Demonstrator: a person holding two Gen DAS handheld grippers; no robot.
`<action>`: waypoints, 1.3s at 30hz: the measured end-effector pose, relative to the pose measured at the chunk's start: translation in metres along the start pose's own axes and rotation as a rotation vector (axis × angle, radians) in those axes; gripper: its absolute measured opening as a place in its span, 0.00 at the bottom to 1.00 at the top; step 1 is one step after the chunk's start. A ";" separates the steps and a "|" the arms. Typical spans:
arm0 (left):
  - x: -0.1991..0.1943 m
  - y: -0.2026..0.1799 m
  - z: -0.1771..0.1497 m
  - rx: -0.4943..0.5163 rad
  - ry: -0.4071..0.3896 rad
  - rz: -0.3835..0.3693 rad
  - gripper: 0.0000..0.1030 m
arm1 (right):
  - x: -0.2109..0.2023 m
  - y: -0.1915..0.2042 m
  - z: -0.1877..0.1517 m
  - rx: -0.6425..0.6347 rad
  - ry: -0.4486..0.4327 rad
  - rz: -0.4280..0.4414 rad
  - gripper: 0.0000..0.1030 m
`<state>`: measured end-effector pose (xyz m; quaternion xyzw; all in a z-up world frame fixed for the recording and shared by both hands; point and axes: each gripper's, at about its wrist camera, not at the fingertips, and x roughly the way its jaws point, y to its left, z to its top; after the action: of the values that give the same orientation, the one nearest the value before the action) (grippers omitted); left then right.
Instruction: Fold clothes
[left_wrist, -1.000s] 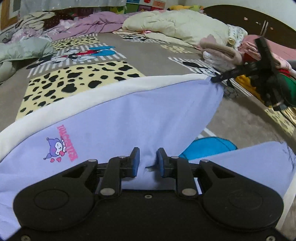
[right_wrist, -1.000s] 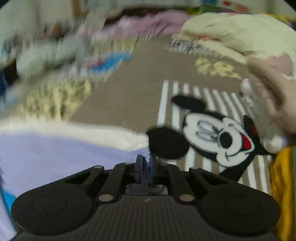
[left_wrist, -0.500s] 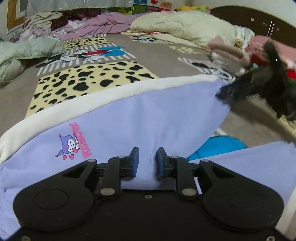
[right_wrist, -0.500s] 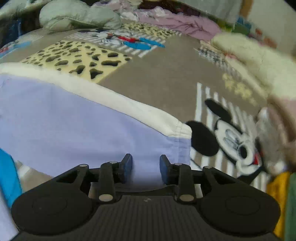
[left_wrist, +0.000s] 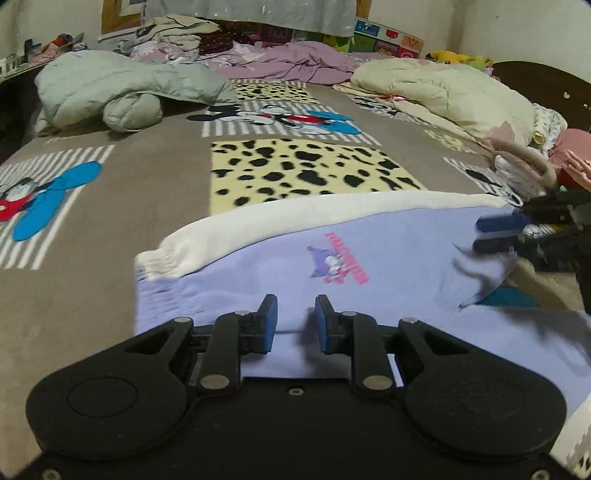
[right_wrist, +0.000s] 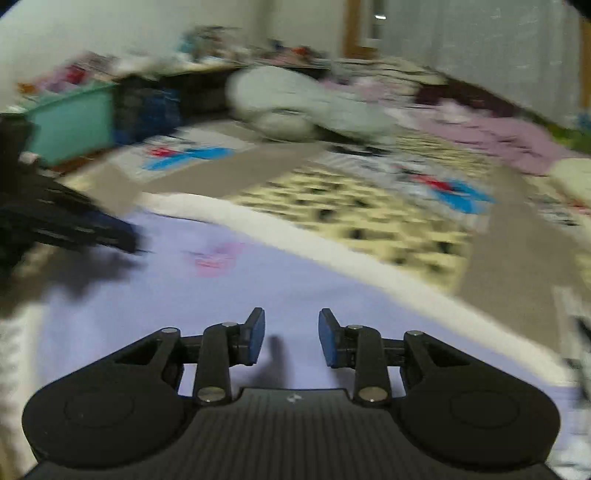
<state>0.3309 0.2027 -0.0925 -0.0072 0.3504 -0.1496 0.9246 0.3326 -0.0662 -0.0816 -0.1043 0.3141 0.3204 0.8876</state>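
Lilac cotton trousers with a cream waistband and small pink cartoon print (left_wrist: 388, 254), spread flat on a brown cartoon-patterned bed blanket (left_wrist: 147, 192). Left gripper (left_wrist: 291, 319) just above the cloth, blue pads apart, holding nothing. Right gripper (right_wrist: 291, 334) likewise gaping and empty; view blurred

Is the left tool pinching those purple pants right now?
Apart. In the left wrist view the left tool stands open over the purple pants, with smooth cloth showing in the wide gap between its fingers and nothing clamped.
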 end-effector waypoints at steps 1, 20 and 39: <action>-0.004 0.005 -0.002 -0.005 -0.003 0.009 0.19 | 0.008 0.007 -0.003 -0.021 0.024 -0.012 0.31; -0.080 0.060 -0.038 0.011 -0.145 -0.076 0.19 | -0.021 0.131 -0.036 -0.082 -0.023 -0.012 0.32; 0.005 0.018 -0.018 0.020 0.024 0.053 0.29 | -0.022 0.213 -0.041 -0.064 -0.026 0.006 0.40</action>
<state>0.3279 0.2198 -0.1116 0.0132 0.3602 -0.1284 0.9239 0.1640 0.0718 -0.0964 -0.1276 0.2924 0.3344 0.8868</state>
